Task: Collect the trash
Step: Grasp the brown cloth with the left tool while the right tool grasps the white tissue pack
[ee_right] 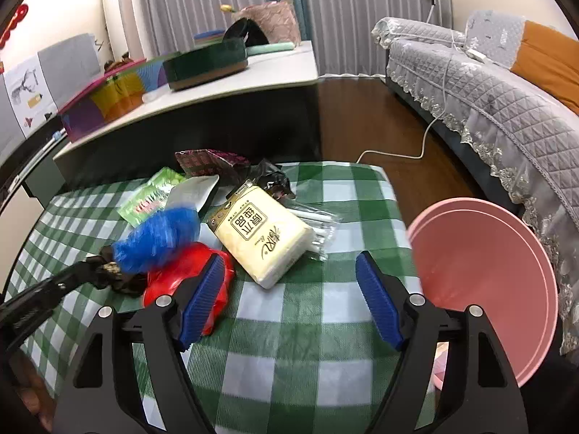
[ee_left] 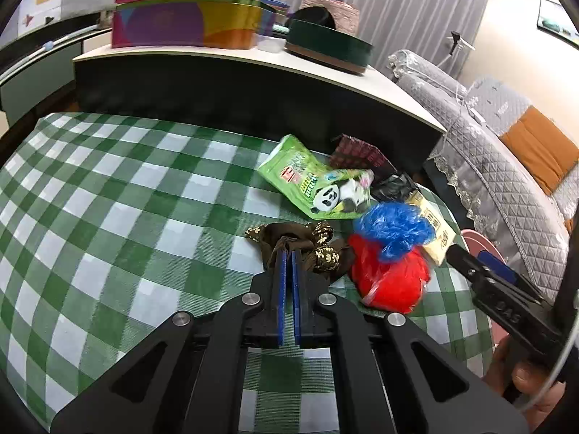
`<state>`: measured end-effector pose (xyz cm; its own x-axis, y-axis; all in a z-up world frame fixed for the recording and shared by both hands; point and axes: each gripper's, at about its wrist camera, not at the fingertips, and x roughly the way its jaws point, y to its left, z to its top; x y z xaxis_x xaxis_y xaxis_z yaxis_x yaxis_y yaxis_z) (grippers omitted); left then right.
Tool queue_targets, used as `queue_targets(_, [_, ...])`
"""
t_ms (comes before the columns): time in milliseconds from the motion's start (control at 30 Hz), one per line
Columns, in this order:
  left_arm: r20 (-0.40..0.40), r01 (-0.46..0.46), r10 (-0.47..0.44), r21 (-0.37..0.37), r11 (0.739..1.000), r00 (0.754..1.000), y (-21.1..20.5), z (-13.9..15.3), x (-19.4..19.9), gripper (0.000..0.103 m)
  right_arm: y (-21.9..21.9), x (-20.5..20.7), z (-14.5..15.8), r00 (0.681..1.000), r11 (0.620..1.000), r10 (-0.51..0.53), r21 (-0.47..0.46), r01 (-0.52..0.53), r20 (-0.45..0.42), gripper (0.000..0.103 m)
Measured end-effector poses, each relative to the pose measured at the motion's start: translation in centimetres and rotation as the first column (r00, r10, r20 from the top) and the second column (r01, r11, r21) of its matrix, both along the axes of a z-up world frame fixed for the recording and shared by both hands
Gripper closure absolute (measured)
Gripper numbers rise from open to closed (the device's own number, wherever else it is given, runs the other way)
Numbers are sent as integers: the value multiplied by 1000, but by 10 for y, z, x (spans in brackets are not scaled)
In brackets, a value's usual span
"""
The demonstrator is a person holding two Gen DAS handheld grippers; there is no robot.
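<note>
A pile of trash lies on the green checked tablecloth (ee_left: 108, 217). My left gripper (ee_left: 288, 253) is shut on a brown and gold wrapper (ee_left: 318, 246), also in the right wrist view (ee_right: 108, 271). Beside it lie a red plastic bag (ee_left: 391, 282), a blue plastic bag (ee_left: 394, 228) and a green panda snack pouch (ee_left: 318, 181). My right gripper (ee_right: 289, 282) is open and empty above the cloth, its left pad next to the red bag (ee_right: 181, 275). A cream tissue pack (ee_right: 260, 235) lies just ahead of it. A pink bin (ee_right: 485, 285) stands at the right table edge.
A dark maroon wrapper (ee_right: 210, 162), a black bag (ee_right: 275, 181) and a clear sleeve (ee_right: 318, 228) lie in the pile. A raised white shelf (ee_left: 224, 54) behind carries a colourful tin (ee_left: 184, 21) and a green round box (ee_left: 325, 47). A grey sofa (ee_right: 488, 101) stands to the right.
</note>
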<state>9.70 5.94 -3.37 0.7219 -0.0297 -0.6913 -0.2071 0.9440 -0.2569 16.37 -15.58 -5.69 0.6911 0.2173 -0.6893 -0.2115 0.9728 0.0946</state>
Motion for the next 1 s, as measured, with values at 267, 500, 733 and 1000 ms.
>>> queue_targets(267, [-9, 2, -3, -52, 999, 1000, 11, -3, 7, 100, 16, 22, -7, 999, 997, 29, -77, -30, -14, 18])
queue_targets(500, [-21, 14, -15, -62, 998, 1000, 13, -7, 11, 100, 24, 35, -12, 996, 991, 70, -110, -76, -55, 18])
queue_targets(733, [-24, 31, -33, -64, 997, 999, 10, -7, 10, 100, 31, 30, -15, 990, 983, 121, -127, -129, -71, 35])
queue_targets(1000, [-19, 33, -34, -32, 999, 999, 8, -5, 2, 100, 26, 9, -3, 989, 983, 144, -115, -146, -27, 42])
